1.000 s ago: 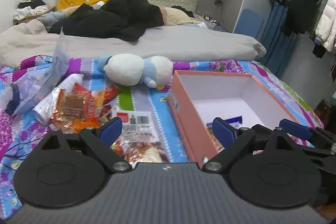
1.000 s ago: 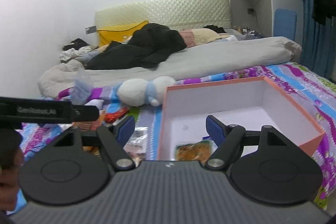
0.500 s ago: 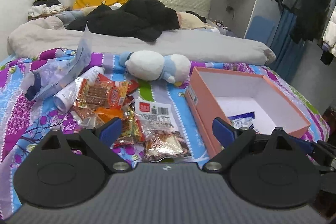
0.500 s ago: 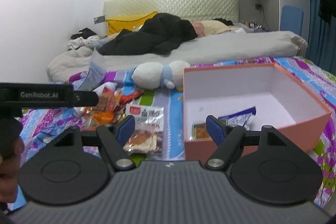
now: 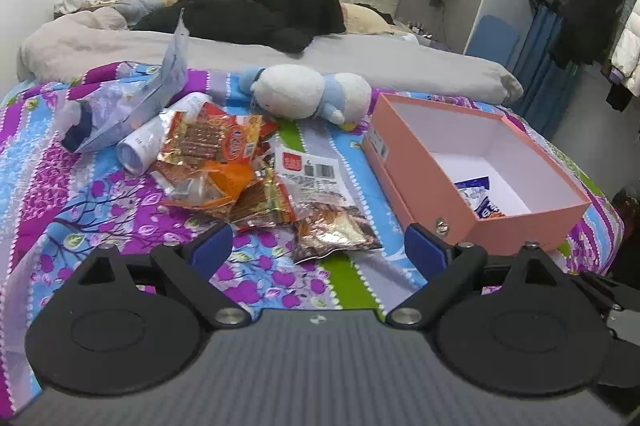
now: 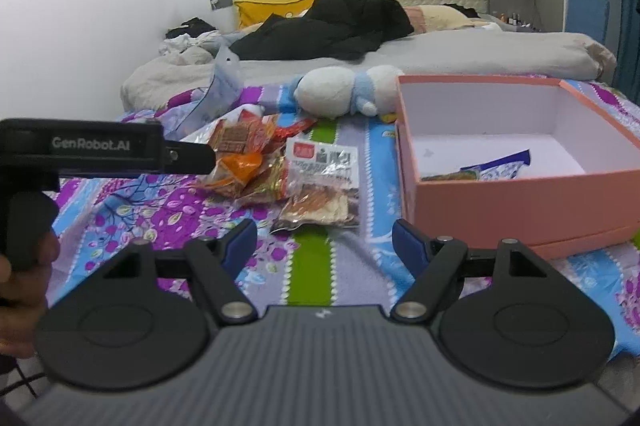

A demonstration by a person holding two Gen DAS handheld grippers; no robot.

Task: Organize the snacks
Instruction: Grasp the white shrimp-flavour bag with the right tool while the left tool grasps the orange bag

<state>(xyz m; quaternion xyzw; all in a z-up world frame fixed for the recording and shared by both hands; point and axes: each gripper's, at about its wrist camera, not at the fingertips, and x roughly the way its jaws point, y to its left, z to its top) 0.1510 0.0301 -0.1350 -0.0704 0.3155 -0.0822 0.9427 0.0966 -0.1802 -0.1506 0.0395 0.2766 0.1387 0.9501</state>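
Pink cardboard forms the open, white-lined box (image 5: pixel 424 174) seen near the right edge of a bed spread with a purple, blue and green floral blanket (image 5: pixel 48 186). Two or so packets, among them a blue-and-white snack packet (image 5: pixel 478 196), are already lodged in the near part of the box. A heap of crinkled orange, red and clear snack packets (image 5: pixel 240 170) is left lying towards the blanket's middle, just beside the box, with a white-and-blue plush toy (image 5: pixel 308 96) behind it. The left gripper (image 5: pixel 318 252) and the right gripper (image 6: pixel 324 240) are held above the blanket's near edge, jaws spread wide and nothing grasped. Sorting is judged barely begun: most packets are yet to be boxed.
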